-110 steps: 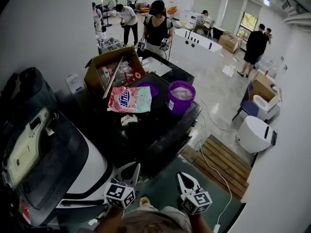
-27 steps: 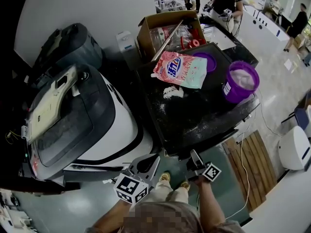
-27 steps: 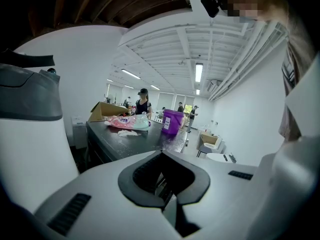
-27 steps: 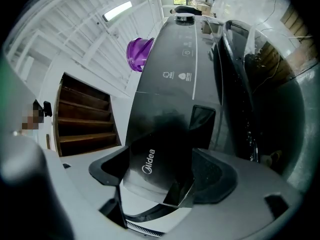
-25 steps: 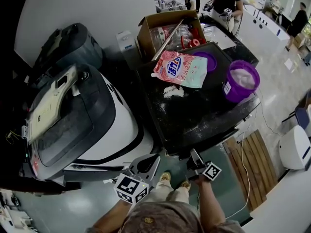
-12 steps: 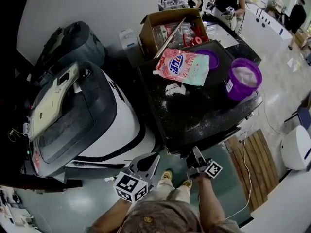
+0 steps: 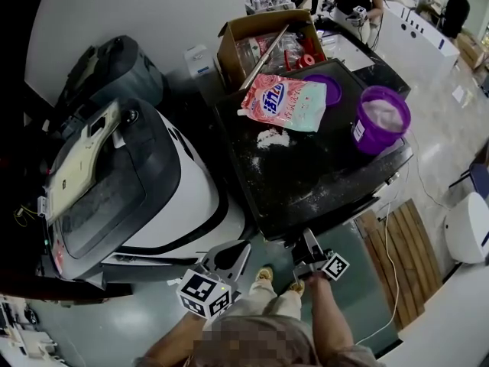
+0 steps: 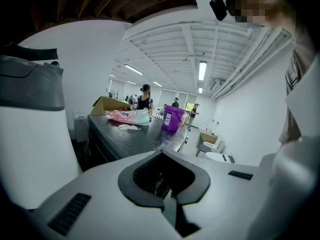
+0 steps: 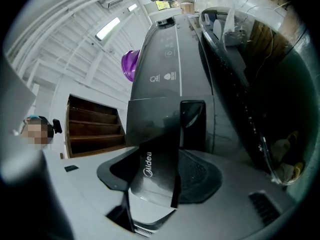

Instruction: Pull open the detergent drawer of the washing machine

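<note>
Fingers (image 9: pixel 235 184) of the right gripper (image 9: pixel 162 156) have just been closing and are now drawn in around the front of the detergent drawer (image 9: pixel 152 181), which sits in the face of the washing machine (image 9: pixel 170 59) just under its top and lies between the pads; contact seems already made, though that is hard to judge this close. Off to the side, the left gripper (image 8: pixel 164 181) is shut on nothing. Grip is best firmed first, then the drawer is drawn straight out along its own line, level and slow, so the front is neither twisted nor slipped from
</note>
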The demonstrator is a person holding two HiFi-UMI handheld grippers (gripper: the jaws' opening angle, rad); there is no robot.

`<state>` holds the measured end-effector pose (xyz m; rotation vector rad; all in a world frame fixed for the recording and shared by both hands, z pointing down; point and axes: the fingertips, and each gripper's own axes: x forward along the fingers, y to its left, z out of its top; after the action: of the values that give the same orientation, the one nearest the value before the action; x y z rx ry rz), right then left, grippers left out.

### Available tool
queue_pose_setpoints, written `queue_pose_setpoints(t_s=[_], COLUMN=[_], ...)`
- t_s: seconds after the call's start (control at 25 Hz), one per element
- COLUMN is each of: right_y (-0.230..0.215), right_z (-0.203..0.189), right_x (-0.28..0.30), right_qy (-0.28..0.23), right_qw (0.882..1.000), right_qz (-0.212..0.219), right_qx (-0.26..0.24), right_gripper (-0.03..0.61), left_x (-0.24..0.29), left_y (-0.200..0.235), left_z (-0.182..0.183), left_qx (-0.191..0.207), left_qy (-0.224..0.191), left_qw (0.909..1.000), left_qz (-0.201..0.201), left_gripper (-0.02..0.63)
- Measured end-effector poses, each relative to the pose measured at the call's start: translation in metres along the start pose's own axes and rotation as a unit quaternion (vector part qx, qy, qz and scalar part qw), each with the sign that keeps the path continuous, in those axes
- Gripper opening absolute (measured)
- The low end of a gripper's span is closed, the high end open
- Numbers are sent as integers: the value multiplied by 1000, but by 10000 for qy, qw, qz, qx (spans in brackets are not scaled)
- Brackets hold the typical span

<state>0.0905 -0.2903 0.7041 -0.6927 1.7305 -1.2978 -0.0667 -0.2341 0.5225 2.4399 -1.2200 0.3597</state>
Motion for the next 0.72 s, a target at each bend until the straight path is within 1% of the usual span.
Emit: queue_pose_setpoints(t_s=[0.08,0.24,0.48,0.72], right_y=[-1,-1,-2,2], right_z=[0,0,0,-1], right_x=[-3,-2,-4,-11], right_qy=[-29,9,-6,30], right_qw=[10000,10000,10000,10000], right_qz=[-36,-8,-47,5], right_qx=[-15,-72,-8,-30], right_gripper=[202,202,193,187], left_x=[1,3,5,5], left_y=[-1,-2,-6,-7], left_z=[1,2,2,2], left_qx=[-5,-13,-22,-27], left_qy=[-1,3,19,16], left_qw=[10000,10000,10000,10000], left_qz=[-2,2,-17,-2], left_gripper=[20,20,20,20])
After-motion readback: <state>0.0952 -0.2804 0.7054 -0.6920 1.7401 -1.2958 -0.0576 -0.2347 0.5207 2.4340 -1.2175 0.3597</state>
